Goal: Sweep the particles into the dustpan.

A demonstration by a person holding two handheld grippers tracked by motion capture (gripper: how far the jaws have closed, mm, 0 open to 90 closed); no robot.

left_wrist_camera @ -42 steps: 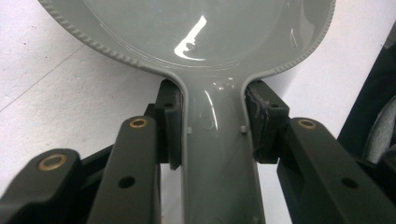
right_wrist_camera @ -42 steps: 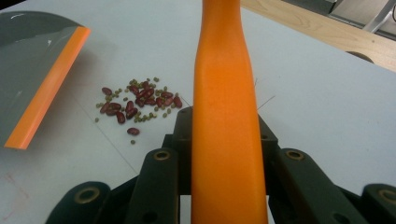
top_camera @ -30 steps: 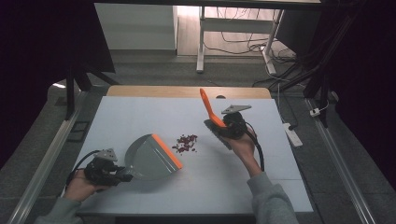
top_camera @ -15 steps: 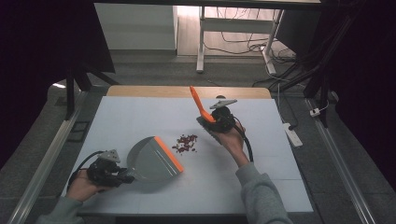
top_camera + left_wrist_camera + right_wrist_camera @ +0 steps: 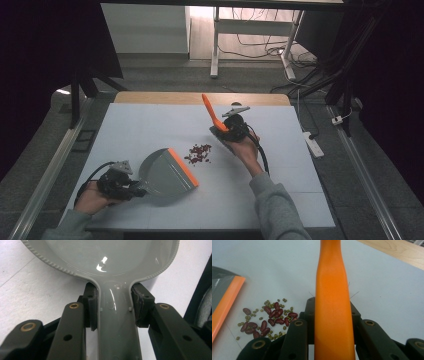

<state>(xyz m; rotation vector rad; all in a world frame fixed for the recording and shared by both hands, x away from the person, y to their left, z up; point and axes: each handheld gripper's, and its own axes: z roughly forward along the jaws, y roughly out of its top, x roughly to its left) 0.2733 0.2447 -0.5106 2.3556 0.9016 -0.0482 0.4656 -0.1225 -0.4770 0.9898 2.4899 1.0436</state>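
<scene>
A grey dustpan [image 5: 162,172] with an orange lip [image 5: 183,166] lies flat on the white table at the front left. My left gripper [image 5: 136,189] is shut on its handle [image 5: 116,322], pads pressing both sides. A small pile of red and green beans [image 5: 199,152] lies just right of the lip, also visible in the right gripper view [image 5: 269,317]. My right gripper [image 5: 227,131] is shut on a brush with an orange handle [image 5: 212,112] that points up and away. It hovers beyond and to the right of the beans. The brush head is hidden behind the jaws.
The table's wooden far edge [image 5: 200,98] runs across the back. A white power strip [image 5: 314,145] lies on the floor to the right, beside a metal rail. Bare white tabletop [image 5: 295,185] spreads at the front right and far left.
My right gripper has carried the brush to the left, toward the far side of the beans. The left gripper and dustpan have hardly moved.
</scene>
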